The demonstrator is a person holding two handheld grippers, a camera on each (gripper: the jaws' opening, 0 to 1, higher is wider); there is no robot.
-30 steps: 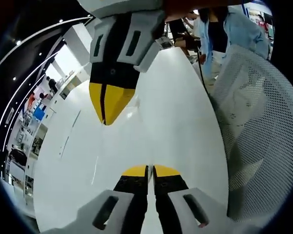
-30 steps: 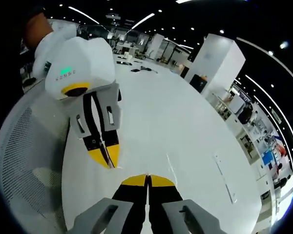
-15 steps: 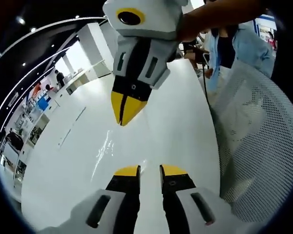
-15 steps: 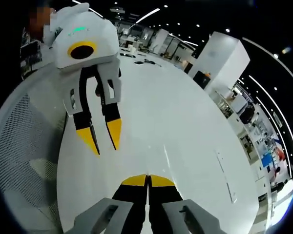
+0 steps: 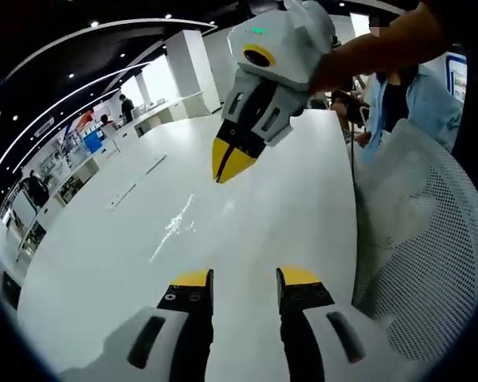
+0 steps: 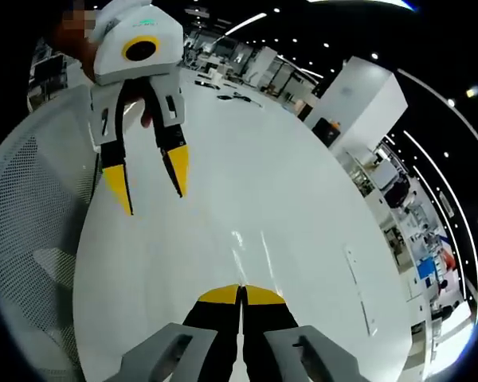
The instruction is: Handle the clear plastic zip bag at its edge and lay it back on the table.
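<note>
The clear zip bag (image 6: 251,251) is nearly invisible on the white table (image 6: 303,183). It shows only as faint glossy streaks that run up to my right gripper (image 6: 240,293), which is shut, seemingly on the bag's near edge. In the left gripper view the same bag (image 5: 175,227) appears as crinkled glints on the tabletop. There my left gripper (image 5: 245,278) is open with nothing between its jaws. The right gripper (image 5: 231,163) hangs above and beyond it, tips together. Seen from the right gripper view, the left gripper (image 6: 147,179) stands open at the upper left.
A white mesh chair (image 5: 430,247) stands at the table's edge, and the chair (image 6: 24,239) is close beside the grippers. A thin white strip (image 6: 358,286) lies on the table. A person in a light blue shirt (image 5: 418,107) stands behind the chair.
My left gripper has opened and let go of the bag, and the two grippers have drawn apart. The right gripper has stayed shut.
</note>
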